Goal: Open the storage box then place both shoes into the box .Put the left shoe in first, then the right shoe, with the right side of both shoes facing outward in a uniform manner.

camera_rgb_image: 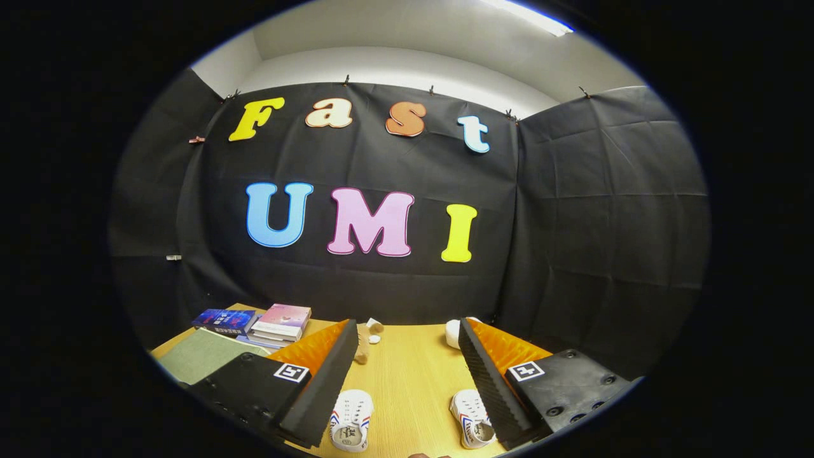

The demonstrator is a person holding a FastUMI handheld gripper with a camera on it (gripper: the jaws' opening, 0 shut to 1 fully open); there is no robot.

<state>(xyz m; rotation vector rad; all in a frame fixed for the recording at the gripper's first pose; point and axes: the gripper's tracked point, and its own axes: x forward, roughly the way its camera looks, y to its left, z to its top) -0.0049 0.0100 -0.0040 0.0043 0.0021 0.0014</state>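
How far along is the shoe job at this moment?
Nothing looks done: both white shoes, one and the other, lie on the wooden table between the fingers. The gripper is open, holding nothing. Opening the box and placing both shoes remain.

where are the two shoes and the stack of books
left-hand shoe (350,420), gripper view, on its white laced top, between the open fingers
right-hand shoe (471,416), gripper view, on its laced top, beside the other finger
stack of books (281,322), gripper view, top cover
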